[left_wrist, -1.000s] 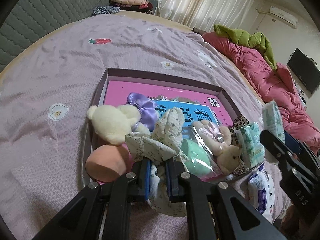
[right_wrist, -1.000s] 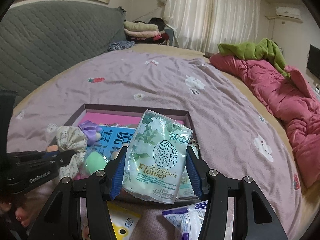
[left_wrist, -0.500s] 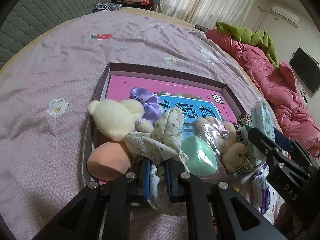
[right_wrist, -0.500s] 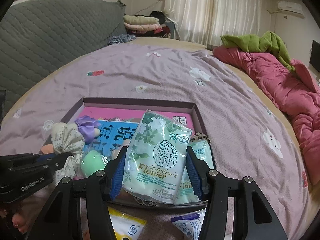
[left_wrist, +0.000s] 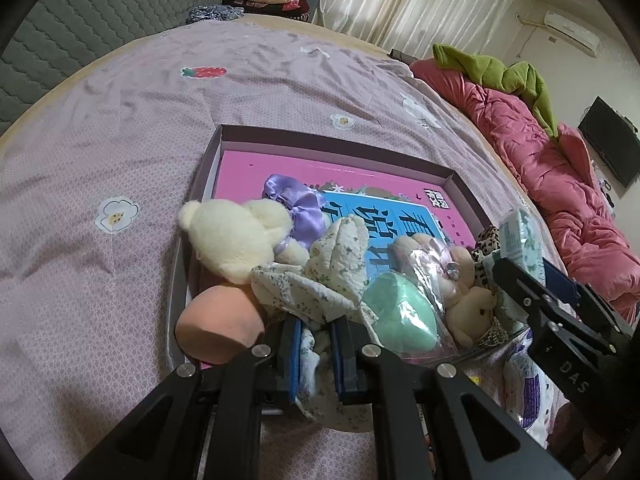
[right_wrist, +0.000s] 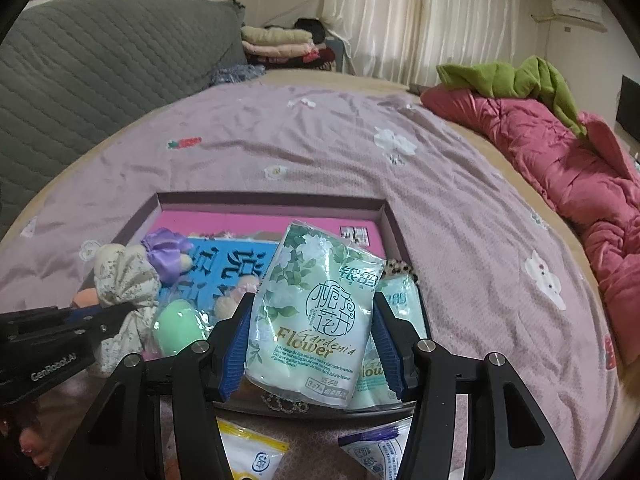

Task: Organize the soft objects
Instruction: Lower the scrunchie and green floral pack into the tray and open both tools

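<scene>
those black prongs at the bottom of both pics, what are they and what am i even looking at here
They are two hand-held grippers, one in each of a person's hands, each with a wide-angle camera looking out along its two fingers. So each picture is one gripper's own view.

In the left view, the left gripper is shut on a floral cloth toy. In the right view, the right gripper clamps a green tissue pack.

Both are over a shallow box on a lilac bedsheet. The box holds a cream plush bear, a peach sponge, a green sponge and another tissue pack. More packets lie in front of the box.
</scene>
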{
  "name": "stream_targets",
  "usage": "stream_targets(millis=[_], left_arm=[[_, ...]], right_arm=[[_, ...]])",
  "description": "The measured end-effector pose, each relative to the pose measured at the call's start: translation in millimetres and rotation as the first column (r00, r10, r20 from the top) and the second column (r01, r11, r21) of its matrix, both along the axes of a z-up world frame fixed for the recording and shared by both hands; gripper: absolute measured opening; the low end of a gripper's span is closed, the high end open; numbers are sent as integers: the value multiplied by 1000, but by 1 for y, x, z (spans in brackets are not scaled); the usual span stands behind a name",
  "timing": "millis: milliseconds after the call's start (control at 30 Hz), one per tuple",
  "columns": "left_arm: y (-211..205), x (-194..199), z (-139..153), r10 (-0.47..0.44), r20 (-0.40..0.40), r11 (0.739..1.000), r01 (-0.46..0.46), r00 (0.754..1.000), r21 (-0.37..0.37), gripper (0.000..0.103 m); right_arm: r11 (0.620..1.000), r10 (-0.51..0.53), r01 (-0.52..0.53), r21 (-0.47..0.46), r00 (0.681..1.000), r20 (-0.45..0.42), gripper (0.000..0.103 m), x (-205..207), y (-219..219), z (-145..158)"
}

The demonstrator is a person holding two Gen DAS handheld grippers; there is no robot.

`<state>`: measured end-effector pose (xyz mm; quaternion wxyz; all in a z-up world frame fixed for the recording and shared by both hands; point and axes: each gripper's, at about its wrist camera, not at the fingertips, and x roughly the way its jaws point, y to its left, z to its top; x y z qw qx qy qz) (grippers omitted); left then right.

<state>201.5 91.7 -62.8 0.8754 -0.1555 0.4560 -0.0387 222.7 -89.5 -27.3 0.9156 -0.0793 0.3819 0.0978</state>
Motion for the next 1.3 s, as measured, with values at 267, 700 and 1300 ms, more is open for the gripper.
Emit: stream_targets(millis=[267,700,1300], left_arm=[[4,1,-2,4,-9,1000,-4,1000,-4,15],[4,1,-2,4,-11,1000,-4,1000,-12,15],[3,1,3,-7,11,1000,7,1000,-14,24]], right_arm=[[1000,-18,18,3,1000,-25,59,2,-2,-7],[999,-15,15,-31,1000,-14,68,-2,3,-7],[999,-32,34,-39,999,38,72,-17,-11,15]])
